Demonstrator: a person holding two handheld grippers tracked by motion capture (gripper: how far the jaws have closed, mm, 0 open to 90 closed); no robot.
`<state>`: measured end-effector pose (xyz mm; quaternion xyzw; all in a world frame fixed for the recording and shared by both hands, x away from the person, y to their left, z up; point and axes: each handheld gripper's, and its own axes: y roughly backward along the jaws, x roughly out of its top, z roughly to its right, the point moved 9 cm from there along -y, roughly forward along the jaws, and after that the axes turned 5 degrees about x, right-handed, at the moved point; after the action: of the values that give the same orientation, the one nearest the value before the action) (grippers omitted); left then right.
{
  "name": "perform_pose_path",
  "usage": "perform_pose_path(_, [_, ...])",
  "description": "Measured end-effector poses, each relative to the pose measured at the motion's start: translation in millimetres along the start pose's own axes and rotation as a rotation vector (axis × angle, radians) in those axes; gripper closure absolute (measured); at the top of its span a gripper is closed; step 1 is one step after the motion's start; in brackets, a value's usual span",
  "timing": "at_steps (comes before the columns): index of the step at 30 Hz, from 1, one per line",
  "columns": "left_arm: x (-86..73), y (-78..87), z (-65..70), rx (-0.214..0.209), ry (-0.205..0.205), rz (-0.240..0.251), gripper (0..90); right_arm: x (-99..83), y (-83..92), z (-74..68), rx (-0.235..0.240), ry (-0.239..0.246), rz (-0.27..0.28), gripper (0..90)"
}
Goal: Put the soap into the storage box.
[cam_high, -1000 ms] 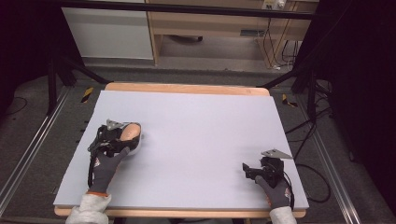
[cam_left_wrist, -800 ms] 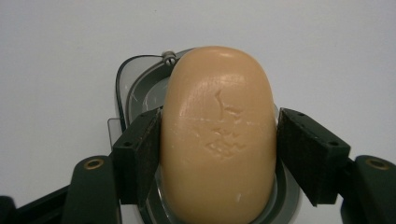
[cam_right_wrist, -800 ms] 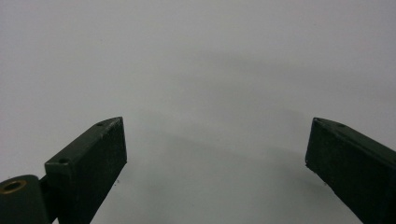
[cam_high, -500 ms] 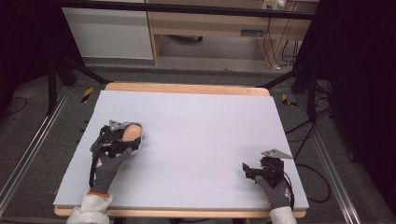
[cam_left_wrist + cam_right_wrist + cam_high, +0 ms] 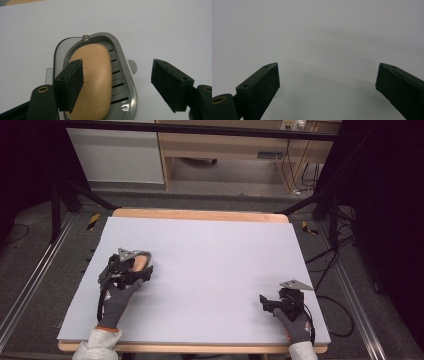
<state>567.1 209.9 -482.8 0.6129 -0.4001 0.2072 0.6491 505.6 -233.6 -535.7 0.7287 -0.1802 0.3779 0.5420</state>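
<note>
I have the left gripper [image 5: 117,85] low over the soap [image 5: 91,80], which lies in a grey slotted soap dish [image 5: 122,75] on the near-left part of the white table [image 5: 215,265]. Its jaws are spread wide and grip nothing: in the left gripper view one pad [image 5: 71,85] sits over the left flank of the bar, while the other hangs well right of the dish, over bare table. That offset is my main worry. If I close from here, the right jaw will likely meet the dish rim before it reaches the soap, and I would pinch bar and dish together or shove the dish sideways across the smooth top. The bar looks rounded and glossy, so even a centred squeeze could make it squirt out towards the far side. The dish also looks light, with a thin clear tab at its left, and I expect it to lift or tip if the soap sticks. My right gripper [image 5: 274,301] rests near the right edge, jaws apart and empty, too far away to steady the dish.
</note>
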Motion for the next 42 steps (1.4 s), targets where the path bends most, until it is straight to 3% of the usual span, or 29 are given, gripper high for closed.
perform_pose_path(7, [3.9,5.6,3.5,-0.024,0.000,0.020,26.1,0.1,-0.3,1.5,-0.004,0.009,0.003,5.6])
perform_pose_path(10, [6.4,10.4,9.2,-0.056,0.004,0.039,26.4,0.2,0.6,1.5,-0.003,0.003,0.004,5.6])
perform_pose_path(12, [6.9,14.4,15.3,-0.101,-0.001,0.046,27.2,0.4,0.9,2.4,-0.007,0.004,0.008,5.6])
perform_pose_path(21, [-3.1,27.4,28.0,-0.161,-0.035,0.053,28.4,1.1,3.0,4.3,-0.013,-0.003,0.022,5.4])
perform_pose_path(29, [-18.5,36.9,27.5,-0.166,-0.046,0.046,29.1,0.4,3.7,5.3,-0.018,-0.008,0.020,5.4])
perform_pose_path(42, [-56.3,51.9,14.2,-0.158,-0.046,0.034,31.7,-2.1,3.6,7.9,-0.034,-0.018,0.012,5.4])
